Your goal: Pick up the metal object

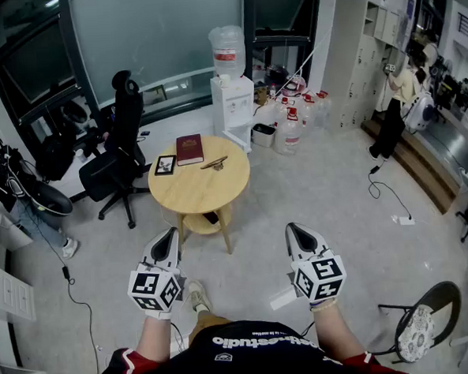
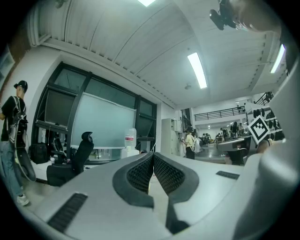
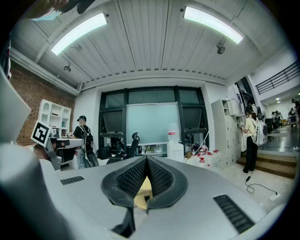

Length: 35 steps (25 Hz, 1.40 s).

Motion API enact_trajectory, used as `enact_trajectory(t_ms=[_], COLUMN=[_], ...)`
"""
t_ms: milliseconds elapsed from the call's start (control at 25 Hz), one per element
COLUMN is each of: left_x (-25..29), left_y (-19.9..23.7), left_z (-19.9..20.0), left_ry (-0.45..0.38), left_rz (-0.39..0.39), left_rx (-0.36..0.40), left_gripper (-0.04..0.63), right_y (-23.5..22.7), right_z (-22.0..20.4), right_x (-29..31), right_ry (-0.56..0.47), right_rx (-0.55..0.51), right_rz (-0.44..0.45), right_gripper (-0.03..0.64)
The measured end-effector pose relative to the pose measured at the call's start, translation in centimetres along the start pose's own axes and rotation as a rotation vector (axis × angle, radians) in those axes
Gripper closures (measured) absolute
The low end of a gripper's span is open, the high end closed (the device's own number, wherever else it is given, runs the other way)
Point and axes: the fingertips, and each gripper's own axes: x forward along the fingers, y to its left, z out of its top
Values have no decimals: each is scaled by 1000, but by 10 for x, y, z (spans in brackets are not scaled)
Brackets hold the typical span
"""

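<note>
A small metal object lies on the round wooden table, toward its far right side. Both grippers hang over the floor well short of the table. My left gripper is at the left and my right gripper at the right, each pointing toward the table. Both have their jaws shut with nothing between them. In the left gripper view the tips meet; in the right gripper view the tips meet too, with a sliver of table showing behind the pads.
A dark red book and a small framed picture also lie on the table. A black office chair stands left of it, a water dispenser behind. People stand at far left and far right. A stool sits near right.
</note>
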Motion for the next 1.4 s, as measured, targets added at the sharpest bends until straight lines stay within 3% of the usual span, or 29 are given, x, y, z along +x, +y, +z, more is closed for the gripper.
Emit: enact_trajectory(t_ms=[720, 1200, 1400], left_x=[-9, -28, -35], left_y=[4, 7, 3], left_z=[10, 8, 13], left_ry=[-9, -21, -34], left_rz=[-4, 12, 16], left_rx=[28, 12, 19], left_gripper=[578, 578, 578], right_y=[19, 46, 49], right_z=[10, 16, 13], right_x=[2, -3, -9], right_ry=[-35, -70, -56], right_rx=[-8, -3, -22], right_rz=[30, 170, 178], right_gripper=[589, 589, 589])
